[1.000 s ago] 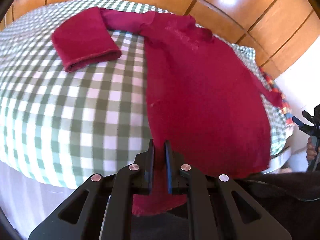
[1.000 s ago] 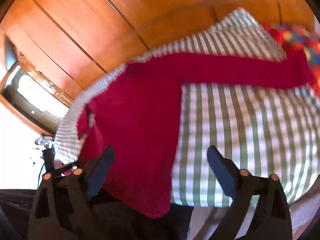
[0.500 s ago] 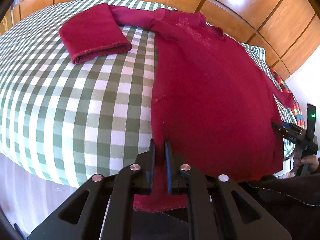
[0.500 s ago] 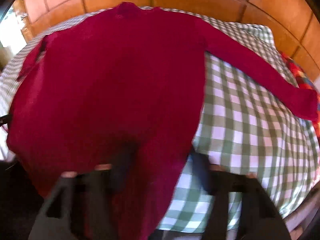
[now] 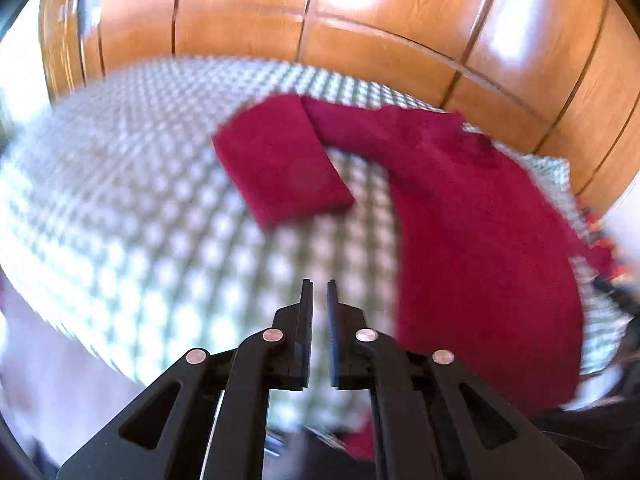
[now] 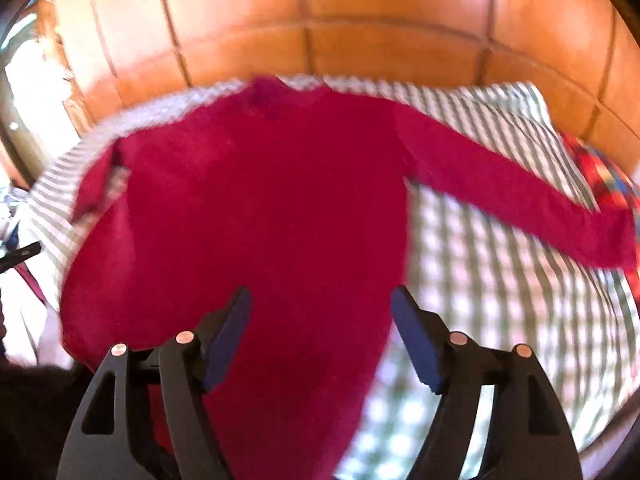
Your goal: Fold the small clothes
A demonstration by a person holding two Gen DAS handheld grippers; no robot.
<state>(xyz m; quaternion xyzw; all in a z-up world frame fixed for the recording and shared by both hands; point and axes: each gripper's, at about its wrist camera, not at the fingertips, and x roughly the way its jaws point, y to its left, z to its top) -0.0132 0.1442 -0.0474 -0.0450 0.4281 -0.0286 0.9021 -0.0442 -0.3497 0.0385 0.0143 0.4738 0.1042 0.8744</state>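
**Trainee:** Where is the garment, and what state are the tongs in?

**Instructor:** The red sweater (image 6: 256,216) lies spread on the checked bedcover (image 5: 120,208), hem hanging off the near edge. One sleeve (image 5: 280,164) is doubled back on itself; the other sleeve (image 6: 520,204) extends straight toward the patchwork cloth (image 6: 600,176). The left gripper (image 5: 319,292) hovers over bare bedcover, jaws nearly closed, a narrow gap between them, nothing held. The right gripper (image 6: 320,308) hangs above the lower body panel, jaws spread wide, empty.

**Trainee:** How will it handle?

**Instructor:** Judged from its drape: soft, light knit, no stiffness — it will sag between grasp points and may stretch. Pinch at the hem corners or a cuff, not mid-panel.

**Trainee:** Obstructions?

**Instructor:** The wooden panelling (image 5: 400,20) stands behind the bed. The overhanging hem may slide off. Both views are blurred — fine detail cannot be confirmed.
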